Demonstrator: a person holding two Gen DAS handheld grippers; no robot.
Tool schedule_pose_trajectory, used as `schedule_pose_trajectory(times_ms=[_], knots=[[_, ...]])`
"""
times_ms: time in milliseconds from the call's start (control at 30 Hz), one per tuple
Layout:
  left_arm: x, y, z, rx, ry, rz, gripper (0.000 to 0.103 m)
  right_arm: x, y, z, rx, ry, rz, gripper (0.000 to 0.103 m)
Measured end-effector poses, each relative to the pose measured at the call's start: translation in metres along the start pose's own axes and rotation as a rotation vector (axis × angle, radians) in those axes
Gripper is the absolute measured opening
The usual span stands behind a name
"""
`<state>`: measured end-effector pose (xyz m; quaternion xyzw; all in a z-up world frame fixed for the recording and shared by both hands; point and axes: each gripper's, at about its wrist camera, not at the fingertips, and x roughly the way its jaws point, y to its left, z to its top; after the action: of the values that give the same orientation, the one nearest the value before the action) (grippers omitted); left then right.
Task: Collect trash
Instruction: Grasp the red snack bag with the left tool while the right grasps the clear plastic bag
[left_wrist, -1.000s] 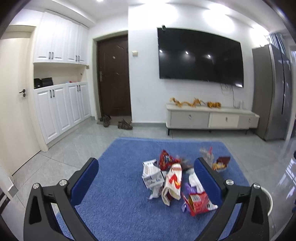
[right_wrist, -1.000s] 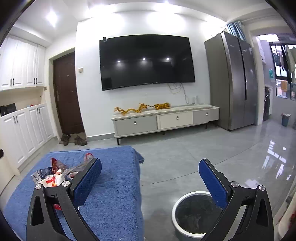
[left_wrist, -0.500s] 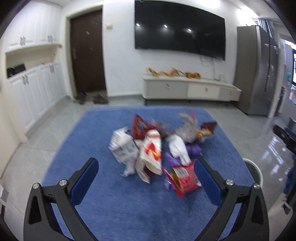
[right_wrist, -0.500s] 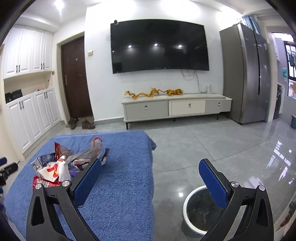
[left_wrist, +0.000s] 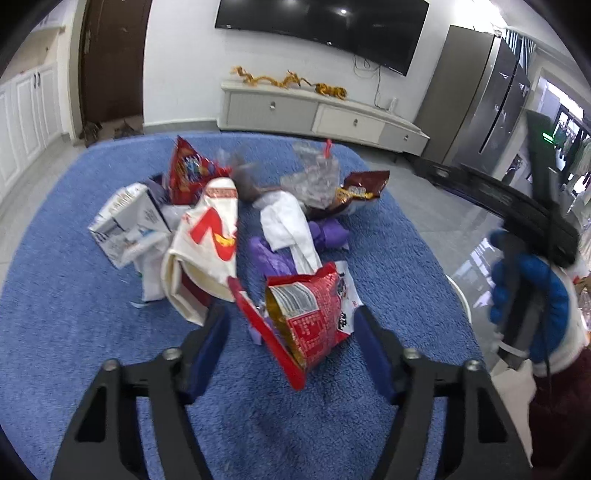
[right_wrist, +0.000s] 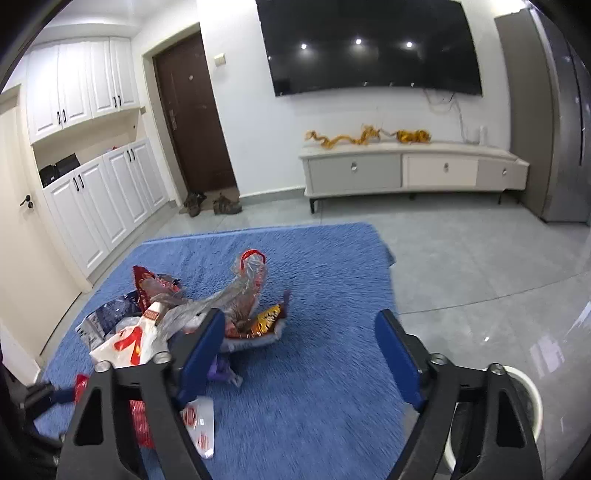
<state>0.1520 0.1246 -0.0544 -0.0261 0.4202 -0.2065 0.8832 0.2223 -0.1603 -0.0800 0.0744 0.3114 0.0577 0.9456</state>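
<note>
While left gripper (left_wrist: 291, 334) closes, crinkled foil packet (left_wrist: 306, 314) between pads, fluffy rug (left_wrist: 74, 332).

Both grippers are dropping toward the litter: the left gripper (left_wrist: 291, 332) is closing around the torn red snack bag (left_wrist: 306, 317), the right gripper (right_wrist: 301, 345) narrowing over blue carpet (right_wrist: 325, 391).

One blue rug (left_wrist: 92, 369) carries one white milk carton (left_wrist: 122, 221) and three red snack bags (left_wrist: 306, 321). Two purple wrappers (left_wrist: 328, 236) lie mid-rug. One white-rimmed bin (right_wrist: 528, 391) stands off the rug's right edge.
</note>
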Motion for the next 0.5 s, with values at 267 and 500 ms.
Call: schedule_pose_trajectory(times_ms=[267, 500], knots=[[0.013, -0.013, -0.010, -0.003, 0.008, -0.053, 0.022, 0.076, -0.006, 0.002, 0.142, 0.145, 0.070, 0.052], [0.000, -0.028, -0.012, 0.003, -0.031, -0.079, 0.008, 0.093, -0.003, -0.005, 0.171, 0.194, 0.134, 0.008]])
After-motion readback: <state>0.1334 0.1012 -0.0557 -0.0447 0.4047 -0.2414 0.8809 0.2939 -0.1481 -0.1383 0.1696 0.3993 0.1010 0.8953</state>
